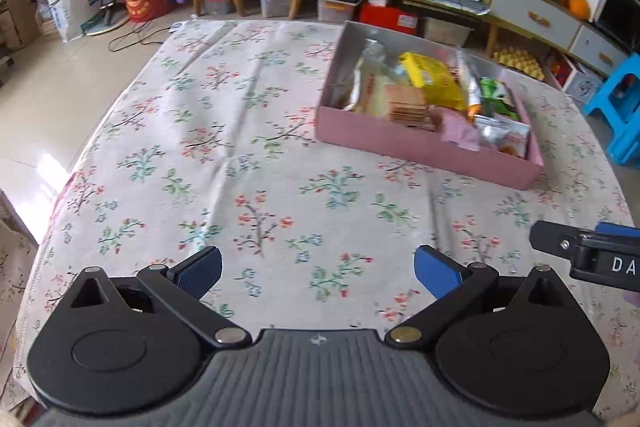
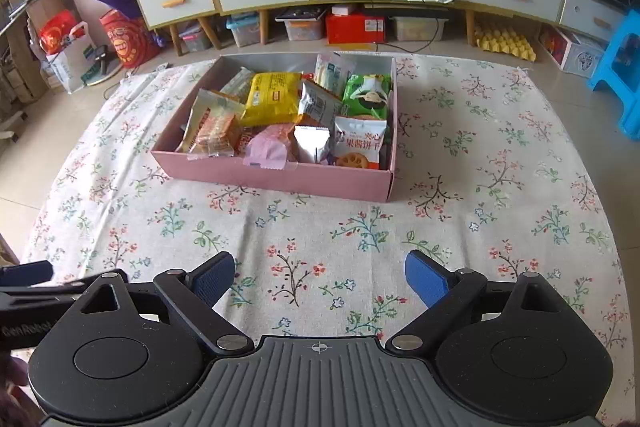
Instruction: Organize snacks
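both tongs sat wide, nothing between the blue pads. left gripper hung over bare floral tablecloth, pink box at about 1 o'clock from it, well apart. right gripper pointed at the same box, dead 12 o'clock, with cloth between. snacks were all in the box: yellow pack mid-back, green pack at its 3 o'clock, white biscuit pack in the near right corner, pink wrapper at the near wall. the right tool's tip showed at the left view's 3 o'clock edge.
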A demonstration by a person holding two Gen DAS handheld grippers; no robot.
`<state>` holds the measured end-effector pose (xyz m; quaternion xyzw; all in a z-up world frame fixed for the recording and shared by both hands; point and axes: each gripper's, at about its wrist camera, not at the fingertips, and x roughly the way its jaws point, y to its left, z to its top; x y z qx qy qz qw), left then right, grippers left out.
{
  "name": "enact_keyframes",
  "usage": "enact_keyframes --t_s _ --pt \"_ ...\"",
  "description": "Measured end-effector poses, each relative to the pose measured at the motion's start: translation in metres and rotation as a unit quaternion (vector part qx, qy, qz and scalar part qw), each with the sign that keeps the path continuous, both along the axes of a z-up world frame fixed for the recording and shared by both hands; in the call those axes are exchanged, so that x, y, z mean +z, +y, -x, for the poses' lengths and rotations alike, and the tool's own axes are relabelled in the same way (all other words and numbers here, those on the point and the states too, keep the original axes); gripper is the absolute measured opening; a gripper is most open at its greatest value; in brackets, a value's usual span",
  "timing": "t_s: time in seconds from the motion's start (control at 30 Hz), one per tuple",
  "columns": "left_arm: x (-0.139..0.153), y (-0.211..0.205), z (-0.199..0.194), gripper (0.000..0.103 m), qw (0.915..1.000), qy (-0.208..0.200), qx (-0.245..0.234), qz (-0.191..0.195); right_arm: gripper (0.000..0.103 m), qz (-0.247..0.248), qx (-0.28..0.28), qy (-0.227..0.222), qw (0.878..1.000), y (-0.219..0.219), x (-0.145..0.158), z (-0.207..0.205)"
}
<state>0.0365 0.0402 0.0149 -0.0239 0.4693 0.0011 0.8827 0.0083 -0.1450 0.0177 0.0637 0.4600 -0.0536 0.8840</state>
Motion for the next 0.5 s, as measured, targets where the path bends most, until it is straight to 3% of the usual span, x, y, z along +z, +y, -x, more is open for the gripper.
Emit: enact_keyframes --t_s 0.5 --pt "0.005 0.001 0.001 0.103 0.9999 -0.005 0.012 0.001 0.094 0.012 -0.001 -0.002 1.000 0.010 -0.002 -0.004"
